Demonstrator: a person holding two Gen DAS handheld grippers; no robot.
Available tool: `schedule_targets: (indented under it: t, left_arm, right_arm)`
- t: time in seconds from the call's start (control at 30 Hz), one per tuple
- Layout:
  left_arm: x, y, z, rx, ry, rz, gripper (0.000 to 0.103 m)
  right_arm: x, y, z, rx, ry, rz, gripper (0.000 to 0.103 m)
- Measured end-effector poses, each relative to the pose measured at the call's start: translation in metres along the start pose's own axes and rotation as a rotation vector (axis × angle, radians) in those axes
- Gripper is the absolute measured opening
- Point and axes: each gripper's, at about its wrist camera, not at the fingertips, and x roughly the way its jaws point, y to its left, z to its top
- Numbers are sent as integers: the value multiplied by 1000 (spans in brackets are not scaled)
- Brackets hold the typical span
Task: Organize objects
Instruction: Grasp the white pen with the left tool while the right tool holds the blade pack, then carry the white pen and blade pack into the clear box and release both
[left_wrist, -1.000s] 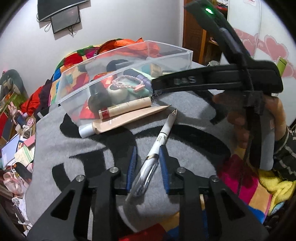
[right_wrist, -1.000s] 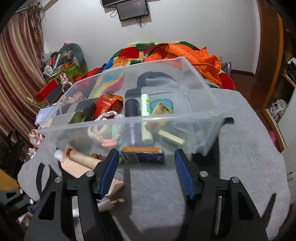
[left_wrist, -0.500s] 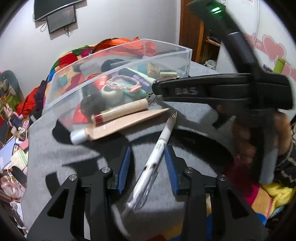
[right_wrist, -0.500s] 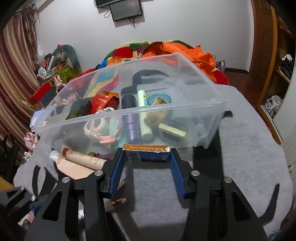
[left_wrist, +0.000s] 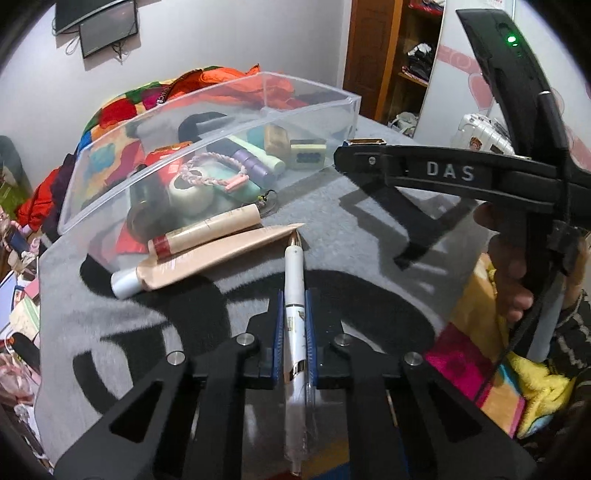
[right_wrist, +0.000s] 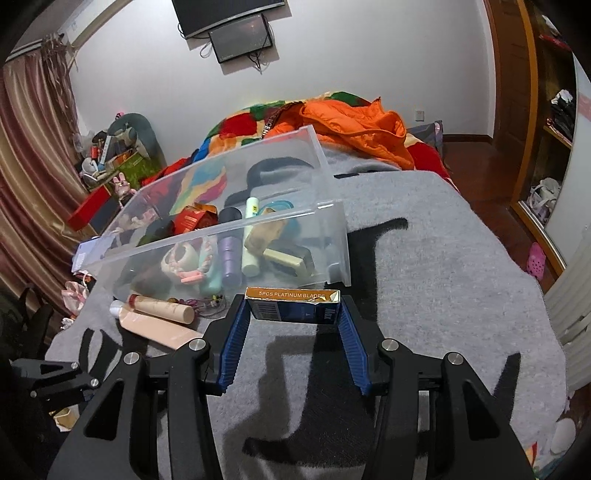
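- The left gripper (left_wrist: 294, 332) has just been closed on the white pen (left_wrist: 294, 295) (tip pointing ahead)
- The right gripper (right_wrist: 292, 314) is clamped on the blue blade box (right_wrist: 293, 307), clear bin (right_wrist: 332, 236) just beyond

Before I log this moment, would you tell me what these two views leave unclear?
- Left wrist view: the pen's rear end blurs near the bottom edge, between the left gripper's arms.
- Right wrist view: the box's underside faces away; the right gripper covers its ends.
- Both views: items low in the bin are smeared by its cloudy wall.
- Right wrist view: small print on the two tubes is unreadable.
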Motion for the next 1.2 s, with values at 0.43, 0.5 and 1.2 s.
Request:
schedule_targets:
  t: [0.43, 0.5, 1.2]
  left_arm:
    - [-46, 11, 7, -101, -120, 21, 10]
    - [-51, 15, 11, -122, -142, 23, 10]
    - [-98, 61, 77, -259, -371, 57, 10]
  right_arm:
    - [-26, 21, 5, -69, -51, 52, 45]
    - [-28, 24, 7, -78, -54, 61, 45]
    - [-36, 40, 62, -139, -167, 67, 45]
